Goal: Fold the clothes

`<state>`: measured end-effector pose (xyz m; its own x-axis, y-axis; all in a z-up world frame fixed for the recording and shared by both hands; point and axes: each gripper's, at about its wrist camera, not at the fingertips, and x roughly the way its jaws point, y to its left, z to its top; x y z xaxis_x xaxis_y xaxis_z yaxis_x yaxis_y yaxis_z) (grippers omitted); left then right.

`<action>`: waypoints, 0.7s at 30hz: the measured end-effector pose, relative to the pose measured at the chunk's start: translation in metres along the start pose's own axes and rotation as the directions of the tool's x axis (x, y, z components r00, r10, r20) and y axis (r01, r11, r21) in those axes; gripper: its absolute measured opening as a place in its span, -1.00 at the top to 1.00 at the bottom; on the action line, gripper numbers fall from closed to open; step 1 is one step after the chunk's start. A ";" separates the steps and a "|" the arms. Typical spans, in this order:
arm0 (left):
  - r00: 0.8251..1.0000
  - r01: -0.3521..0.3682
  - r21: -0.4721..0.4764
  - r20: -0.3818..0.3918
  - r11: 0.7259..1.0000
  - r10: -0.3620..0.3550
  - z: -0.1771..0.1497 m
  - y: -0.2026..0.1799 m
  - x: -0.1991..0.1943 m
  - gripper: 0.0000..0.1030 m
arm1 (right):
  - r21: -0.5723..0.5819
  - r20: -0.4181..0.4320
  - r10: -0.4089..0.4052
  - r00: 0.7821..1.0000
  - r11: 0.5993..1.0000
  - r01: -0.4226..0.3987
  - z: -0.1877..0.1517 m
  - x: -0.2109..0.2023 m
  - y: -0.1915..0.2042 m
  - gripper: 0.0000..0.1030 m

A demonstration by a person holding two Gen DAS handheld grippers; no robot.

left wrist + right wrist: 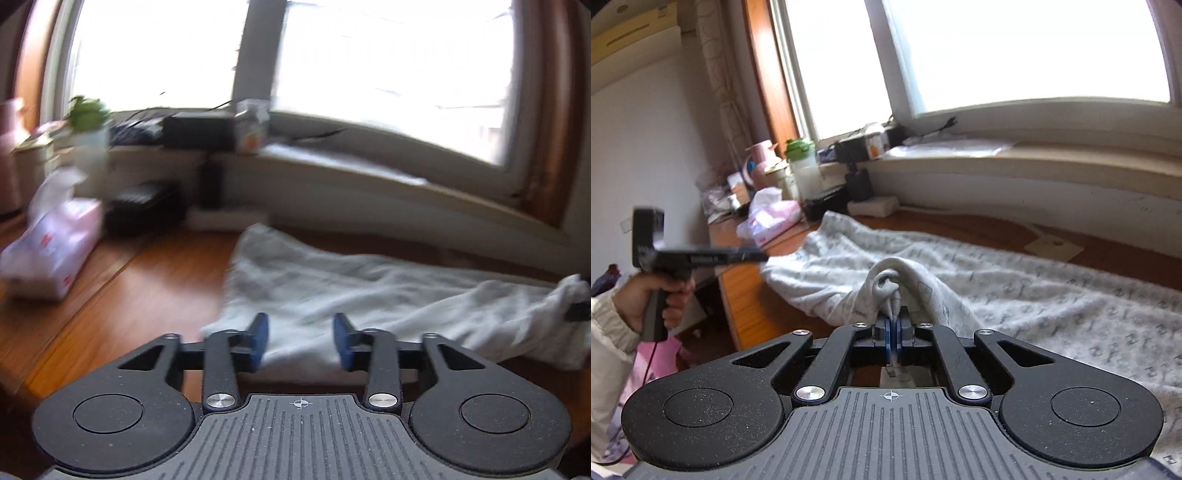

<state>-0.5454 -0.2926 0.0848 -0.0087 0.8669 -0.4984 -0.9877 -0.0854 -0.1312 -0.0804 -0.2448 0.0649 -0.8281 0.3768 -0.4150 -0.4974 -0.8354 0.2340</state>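
- Currently, the pale grey printed cotton garment (1015, 291) is lying spread across the brown wooden table (746, 306), reaching from the near edge towards the window sill.
- The right gripper (894, 325) is pinching a bunched fold of that garment between its blue pads (886, 332), which are pressing together on the cloth, so a small peak of fabric is standing up just in front of it.
- The left gripper (301, 341) is hovering with its blue pads (258, 339) set apart and nothing between them, pointing over the near left corner of the garment (332, 295).
- In the right wrist view a hand (653, 299) in a cream sleeve (609, 332) is gripping the handle of the left gripper (753, 255), which is sitting out past the table's left edge, blurred.
- A pink and white soft tissue pack (55, 240) is lying on the table, left of the garment and apart from it.
- A white bottle with a green lid (803, 166) is standing among clutter by the window.
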 end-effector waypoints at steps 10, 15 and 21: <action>0.998 0.050 -0.095 -0.037 0.994 -0.054 0.004 0.031 0.027 -0.04 | 0.004 0.001 -0.031 1.000 1.000 0.031 -0.002 -0.007 -0.006 0.92; 0.997 0.056 -0.108 -0.038 0.993 -0.060 0.017 0.038 0.032 0.75 | -0.008 0.003 -0.008 1.000 1.000 0.008 -0.001 -0.012 -0.001 0.94; 1.000 0.004 -0.073 -0.028 0.997 -0.006 0.063 0.041 0.013 0.75 | 0.001 -0.035 0.095 0.995 0.995 -0.095 0.001 -0.037 0.019 0.95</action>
<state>-0.5958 -0.2539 0.1268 0.0016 0.8535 -0.5210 -0.9736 -0.1175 -0.1955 -0.0595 -0.2741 0.0856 -0.8622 0.2813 -0.4213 -0.4165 -0.8670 0.2736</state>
